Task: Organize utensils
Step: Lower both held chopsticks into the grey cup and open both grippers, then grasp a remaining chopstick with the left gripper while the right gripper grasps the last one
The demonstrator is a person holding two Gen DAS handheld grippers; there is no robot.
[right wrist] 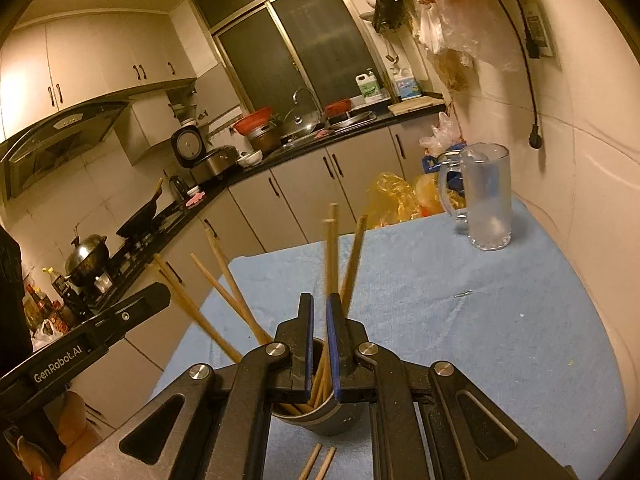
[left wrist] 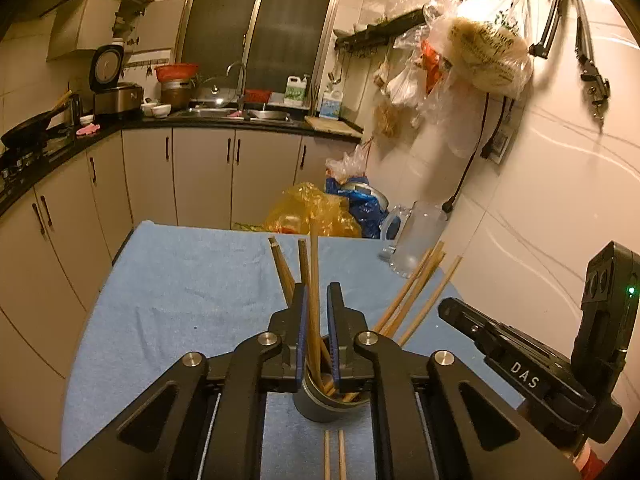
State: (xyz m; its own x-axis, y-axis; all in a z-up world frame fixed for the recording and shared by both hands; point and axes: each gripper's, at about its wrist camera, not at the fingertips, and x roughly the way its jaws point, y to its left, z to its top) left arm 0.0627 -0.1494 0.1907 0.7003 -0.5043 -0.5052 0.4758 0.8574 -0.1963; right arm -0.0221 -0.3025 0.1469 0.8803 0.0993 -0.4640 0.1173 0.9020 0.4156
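Left gripper: we see it angled down over the cup, jaws narrow, pads closed on one upright chopstick whose lower end runs down into the cup.
Right gripper: we see it angled down over the same cup, jaws narrow, pads pinching chopsticks that rise between them; how many sit in the grip we cannot tell.
Gripper beside gripper: in the left view the right one stands off to the right of the jaws; in the right view the left one crosses below and left of the jaws.
Cup: dark, round, just under and behind both sets of jaws, standing on the blue cloth.
Writing: we read "DAS" on the right gripper's body and "GenRobot.AI" on the left one's.
Chopsticks in the cup: in the left view we count about three near the jaws and about four leaning away to the right; the exact total we cannot tell.
Loose chopsticks: two, flat on the cloth, below the jaws, on our side of the cup.
Mug: one, clear glass with a handle, upright, well ahead and right of the right jaws, at the cloth's far edge.
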